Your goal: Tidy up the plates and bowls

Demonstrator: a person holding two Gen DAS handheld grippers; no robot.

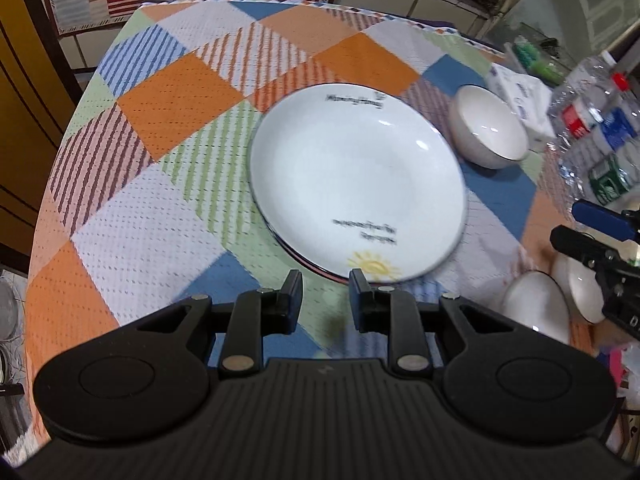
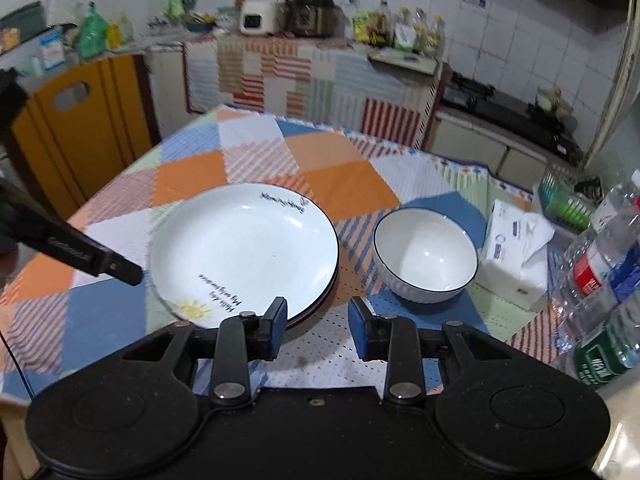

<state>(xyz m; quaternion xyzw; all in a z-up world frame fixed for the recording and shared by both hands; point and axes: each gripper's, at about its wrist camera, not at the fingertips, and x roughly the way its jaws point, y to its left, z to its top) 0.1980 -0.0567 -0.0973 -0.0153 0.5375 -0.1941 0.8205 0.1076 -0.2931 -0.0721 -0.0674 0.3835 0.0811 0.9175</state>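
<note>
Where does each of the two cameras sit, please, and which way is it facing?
Left wrist: on the left gripper, tilted steeply down at the plate; its own empty fingers show, the right gripper at the right edge.
Right wrist: on the right gripper, looking across the table toward the kitchen counter; its own empty fingers show, the left gripper's finger at the left.
Shared: plate, bowl, tissue pack, bottles, checked tablecloth.

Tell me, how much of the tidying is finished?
Done: the plates sit stacked, another rim showing under the top one. In hand: nothing; both the left tongs and right tongs are empty. Left: one bowl stands alone beside the stack, and two more bowls lie apart near the table's edge, not yet gathered.
</note>
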